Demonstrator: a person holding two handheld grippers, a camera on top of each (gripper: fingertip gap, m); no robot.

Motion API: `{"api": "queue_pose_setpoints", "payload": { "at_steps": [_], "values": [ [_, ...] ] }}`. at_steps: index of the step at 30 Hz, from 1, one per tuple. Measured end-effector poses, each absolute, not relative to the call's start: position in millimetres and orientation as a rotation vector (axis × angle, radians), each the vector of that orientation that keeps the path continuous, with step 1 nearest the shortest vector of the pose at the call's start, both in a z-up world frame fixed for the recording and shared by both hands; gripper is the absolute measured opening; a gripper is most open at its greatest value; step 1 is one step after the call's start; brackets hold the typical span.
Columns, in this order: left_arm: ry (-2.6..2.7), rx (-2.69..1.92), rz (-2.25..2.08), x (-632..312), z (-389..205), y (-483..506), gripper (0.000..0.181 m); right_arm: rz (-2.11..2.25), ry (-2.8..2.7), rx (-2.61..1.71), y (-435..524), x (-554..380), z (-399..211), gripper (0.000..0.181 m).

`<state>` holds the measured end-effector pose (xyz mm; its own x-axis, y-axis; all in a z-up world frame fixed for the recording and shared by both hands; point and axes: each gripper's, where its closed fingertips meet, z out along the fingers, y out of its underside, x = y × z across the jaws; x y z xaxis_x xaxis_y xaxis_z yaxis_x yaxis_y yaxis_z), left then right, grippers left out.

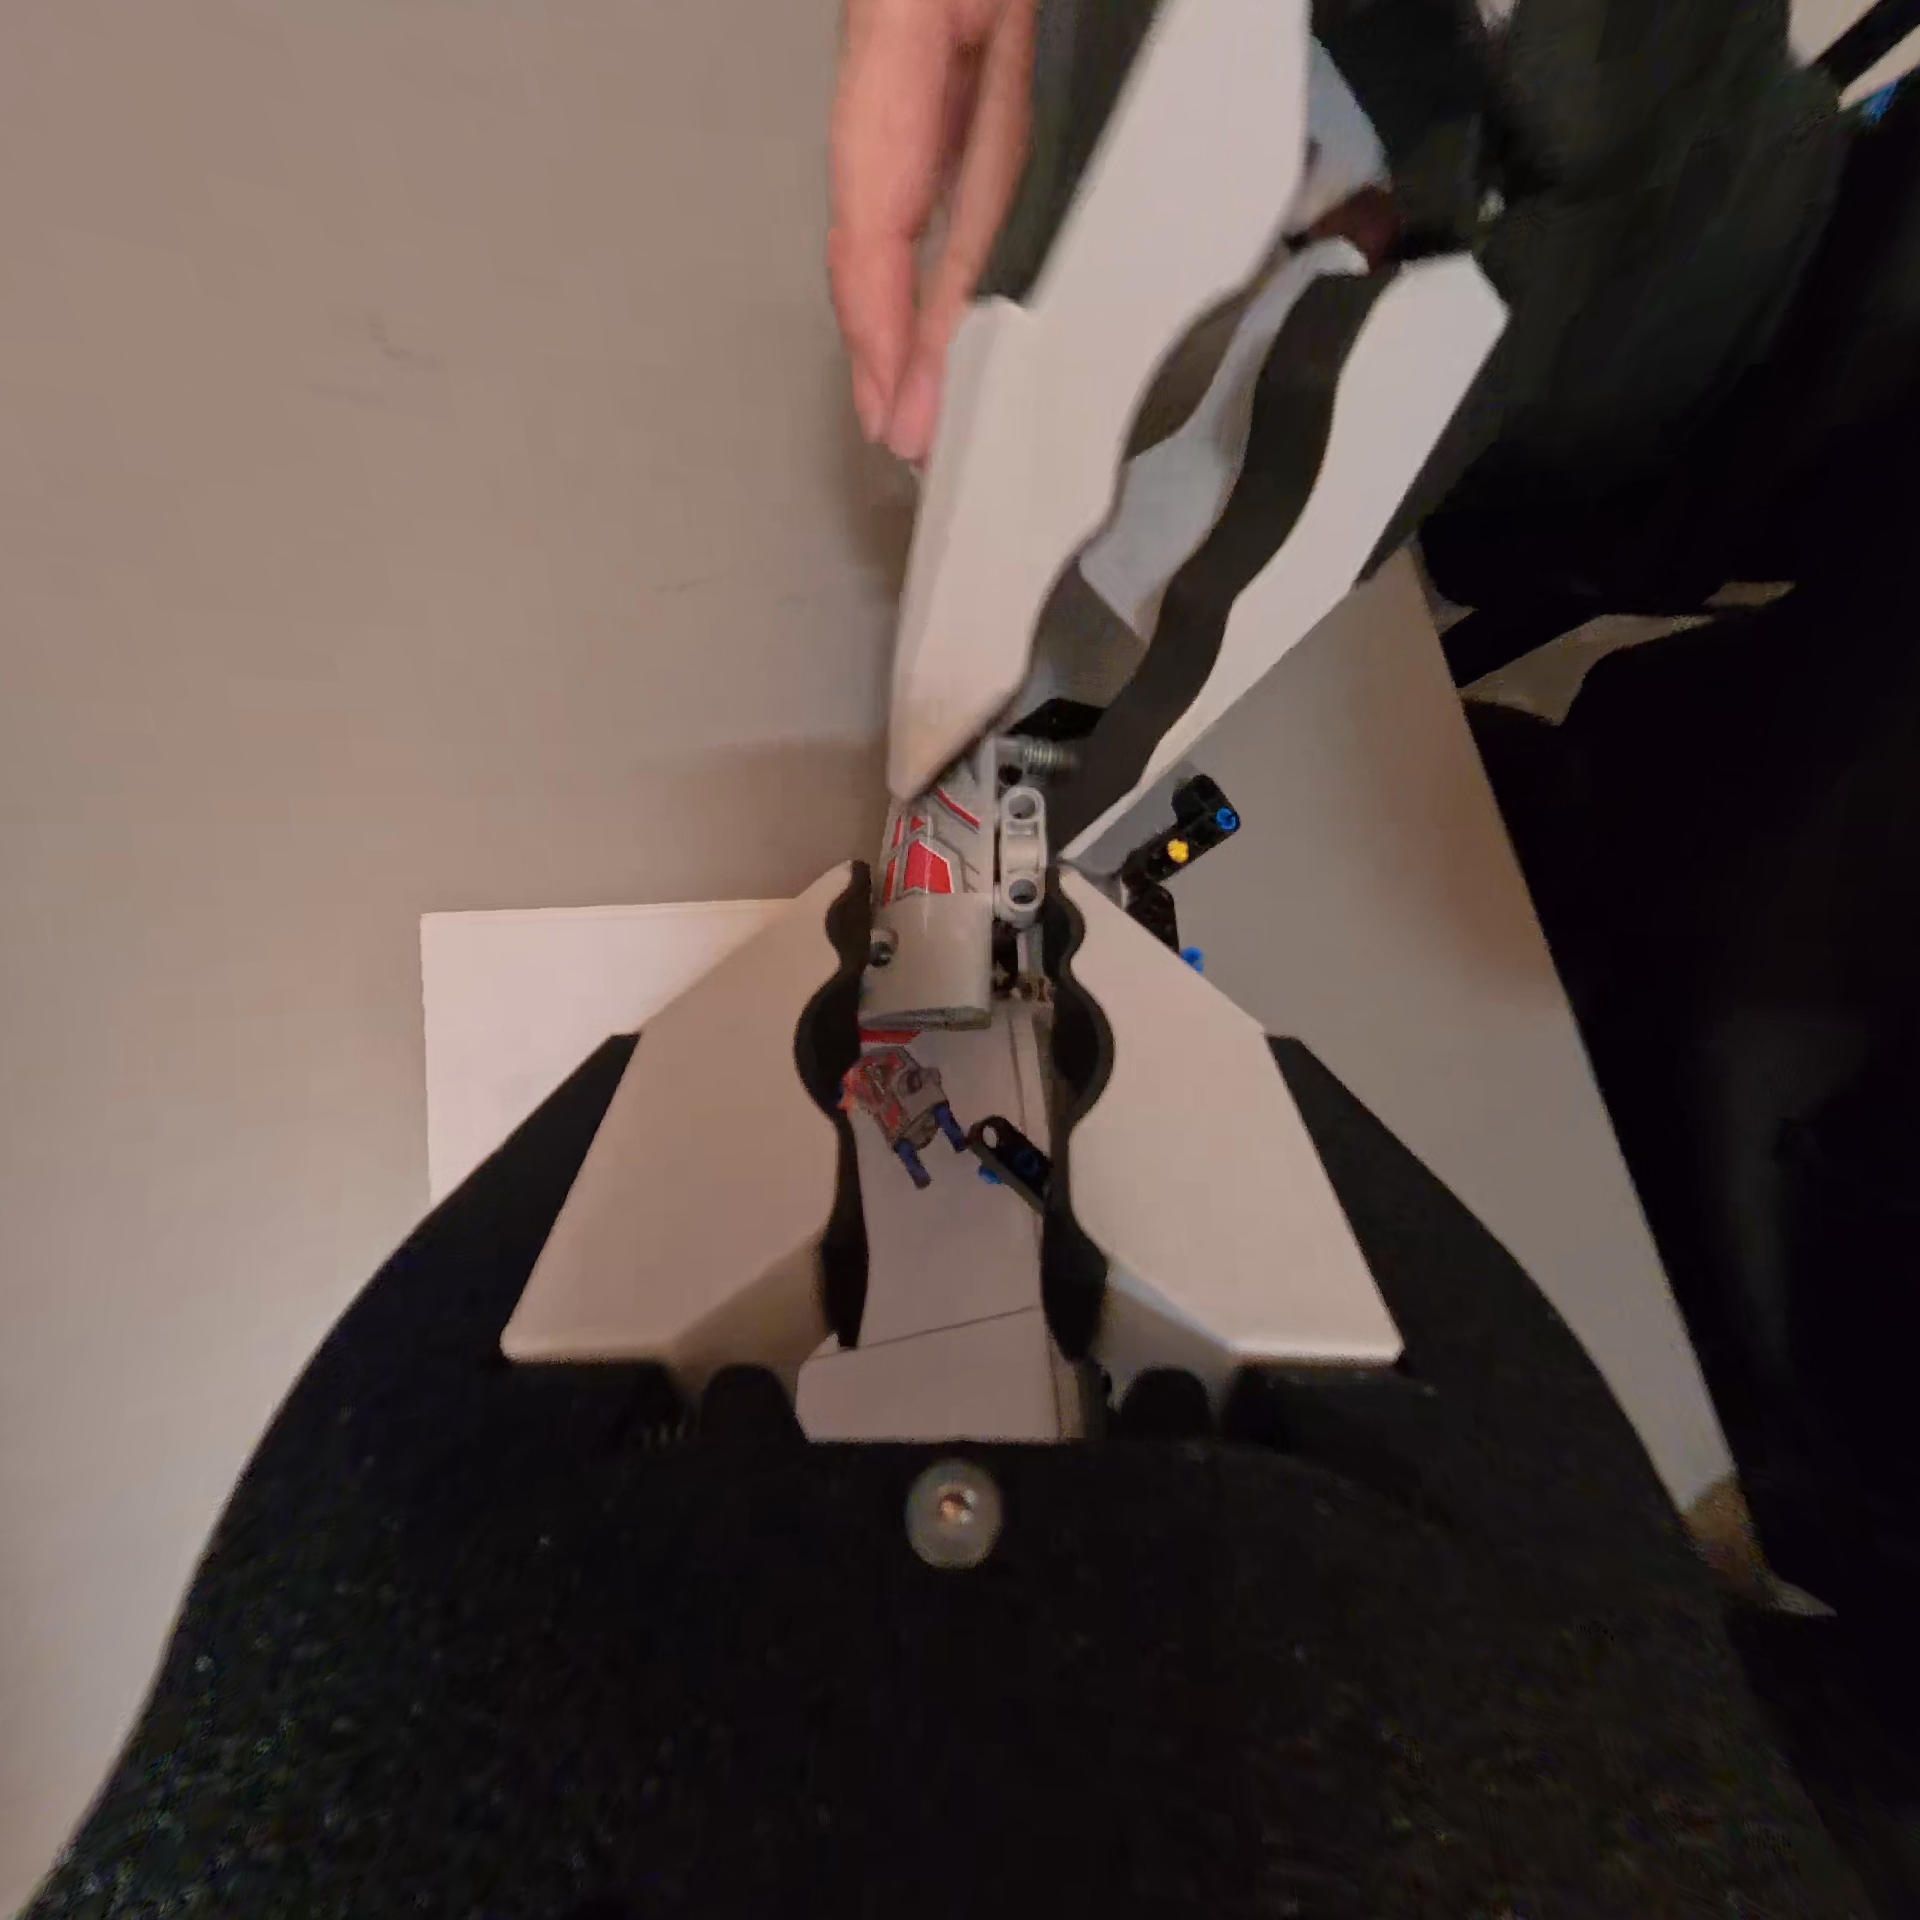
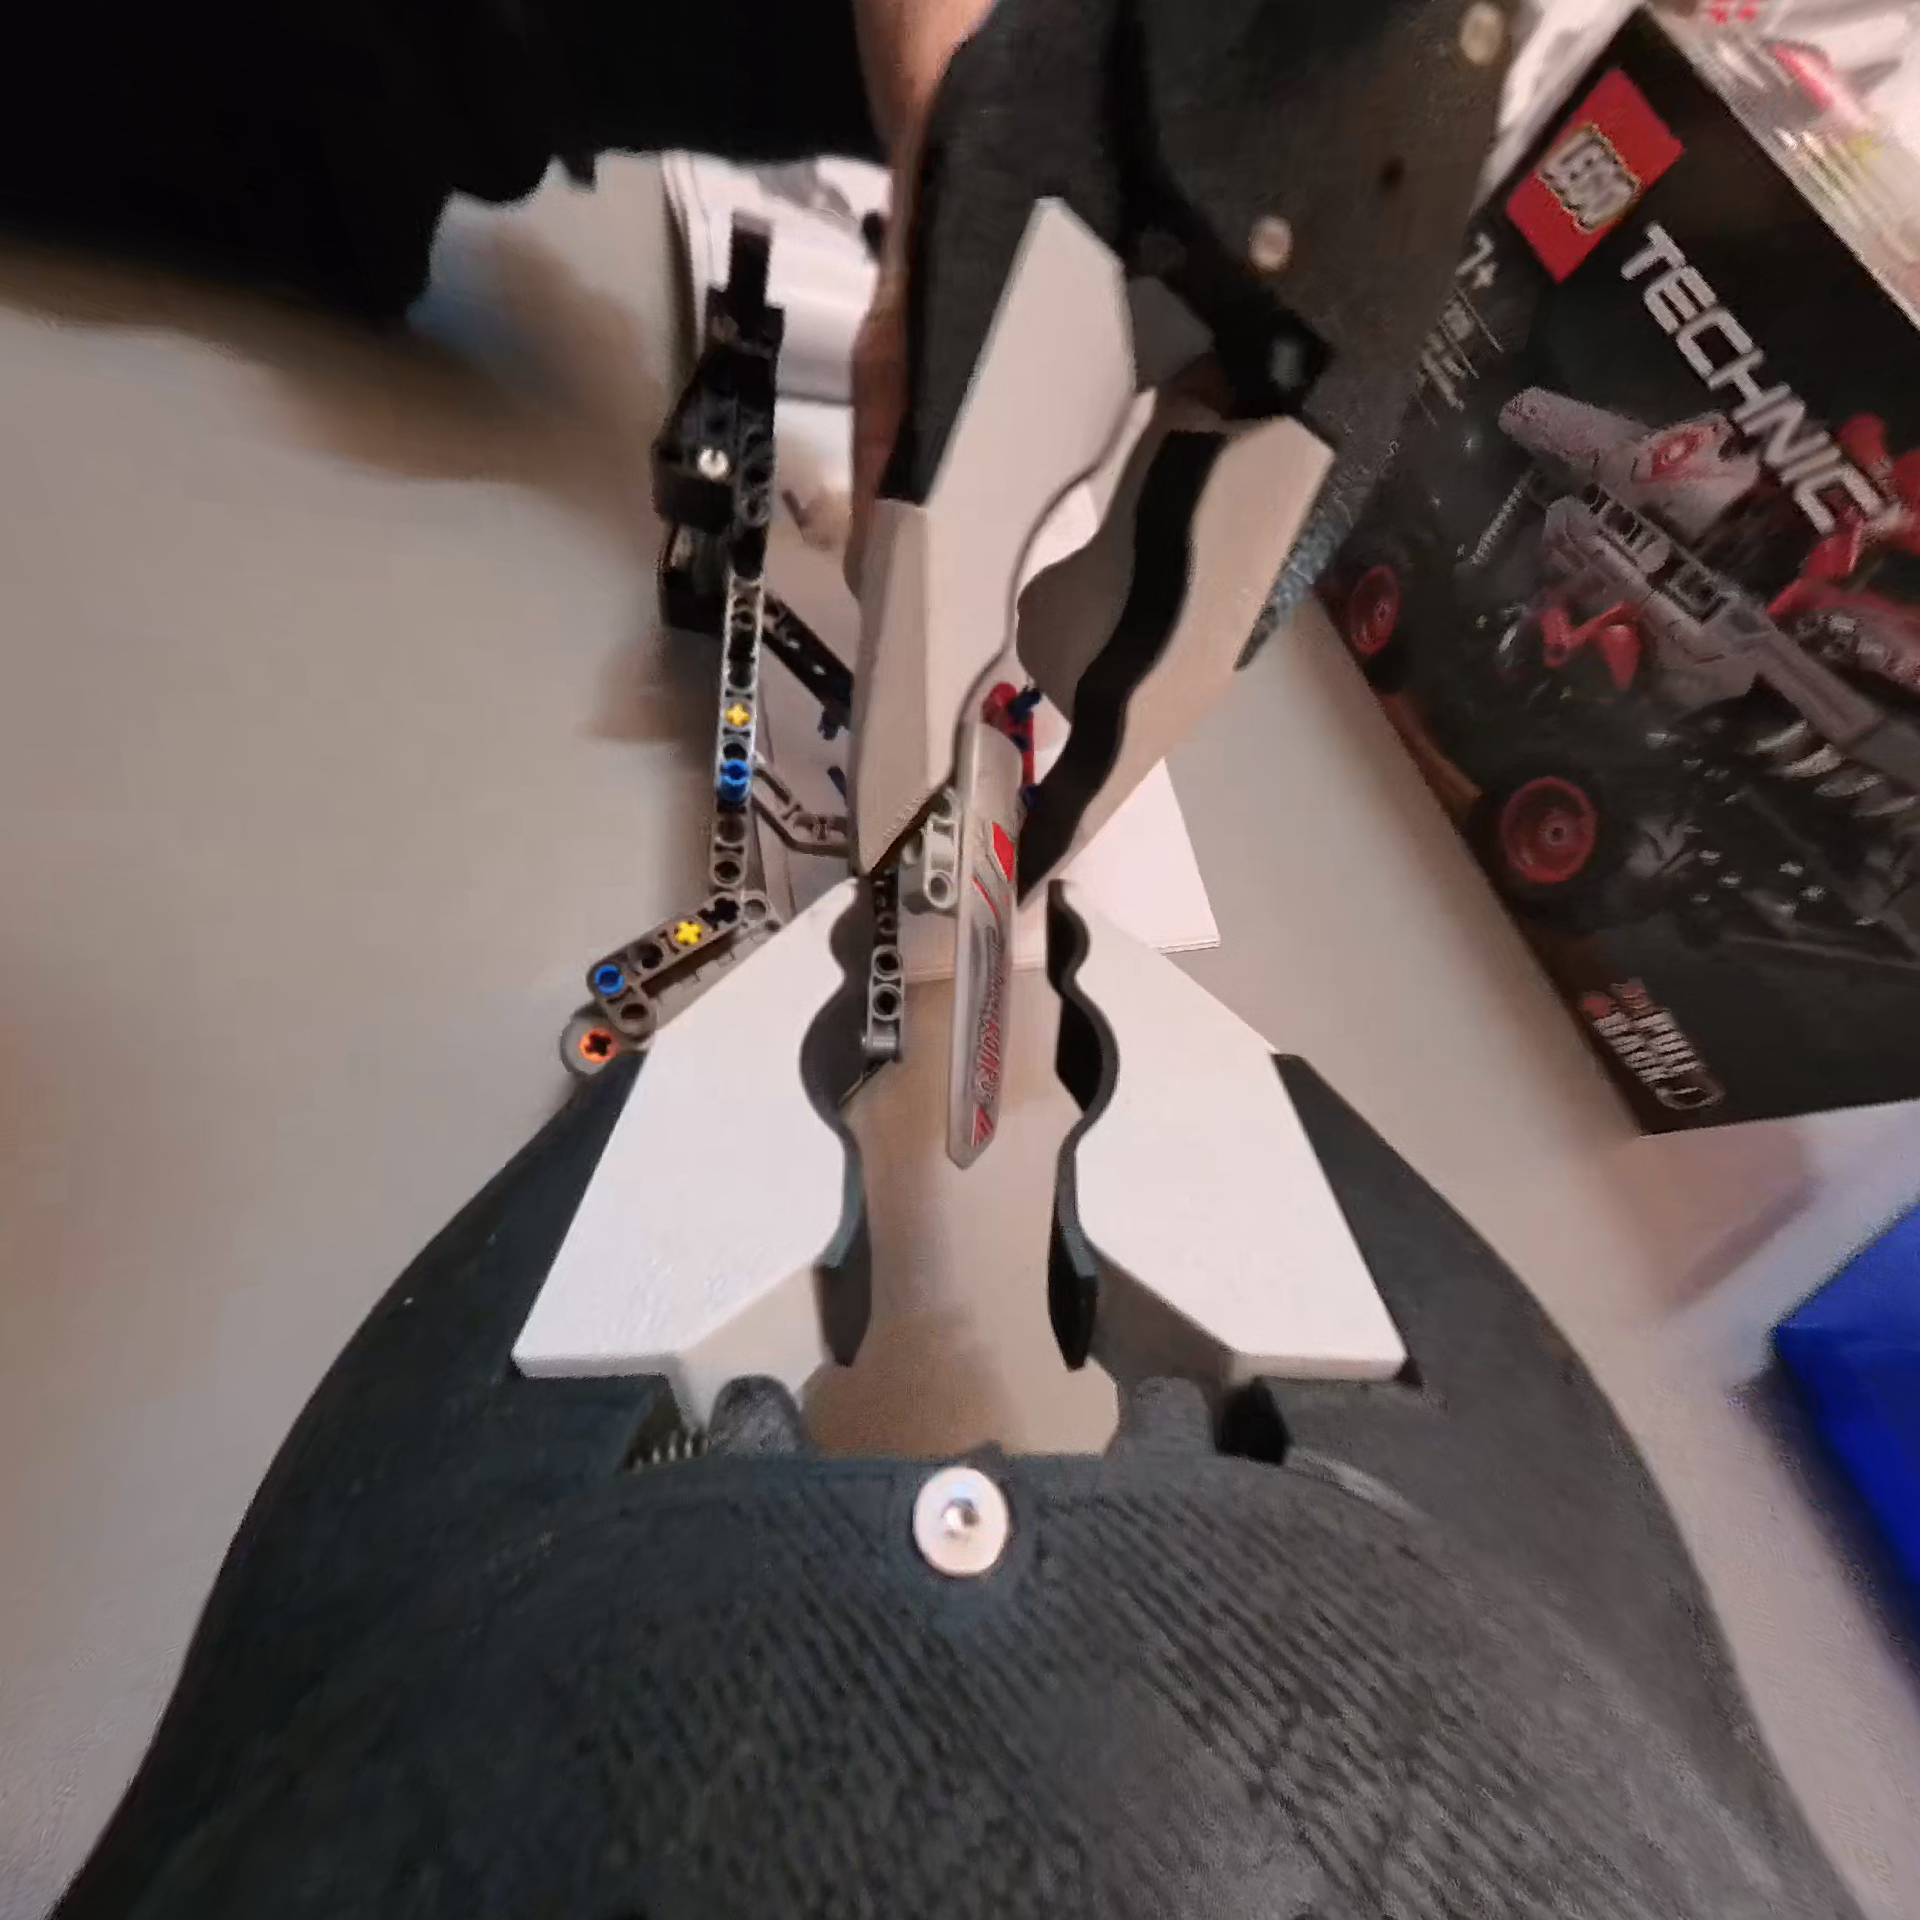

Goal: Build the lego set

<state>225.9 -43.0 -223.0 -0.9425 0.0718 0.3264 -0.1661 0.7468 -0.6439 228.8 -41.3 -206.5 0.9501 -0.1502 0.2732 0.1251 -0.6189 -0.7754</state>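
Left tool grips the grey panel; right tool, open around it from 12 o'clock, should steady the liftarm before pressing.

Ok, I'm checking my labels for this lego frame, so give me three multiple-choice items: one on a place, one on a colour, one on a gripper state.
1. Where does the set's box lie in the right wrist view?
A. on the right side
B. on the left side
C. between that view's own fingers

2. What colour are the markings on the grey panel?
A. green
B. red
C. yellow

3. How is the right gripper?
A. open
B. shut on the panel
C. shut on a wheel

Answers:
1 A: the box fills the upper right of the view.
2 B: red shapes show on the panel in both views.
3 A: its fingers stand apart on either side of the panel, which the left gripper clamps.
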Motion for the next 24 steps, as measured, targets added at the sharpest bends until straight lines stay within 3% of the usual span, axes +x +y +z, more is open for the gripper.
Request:
{"api": "queue_pose_setpoints", "payload": {
  "at_steps": [4, 9, 14, 24],
  "values": [
    [-2.716, -0.084, 1.053, 224, -219, -41, 0.03, -0.121, 0.268, -2.057, -45, 233, -197, 0.052],
    [-2.835, -0.283, 1.112, 221, -212, -45, 0.03, 0.079, 0.387, -1.998, -44, 231, -202, 0.057],
    [-2.901, -0.362, 1.159, 224, -207, -50, 0.03, 0.151, 0.354, -2.004, -36, 221, -206, 0.043],
    [-2.988, -0.413, 1.098, 224, -212, -49, 0.029, 0.079, 0.306, -2.02, -40, 224, -205, 0.035]
  ]
}}
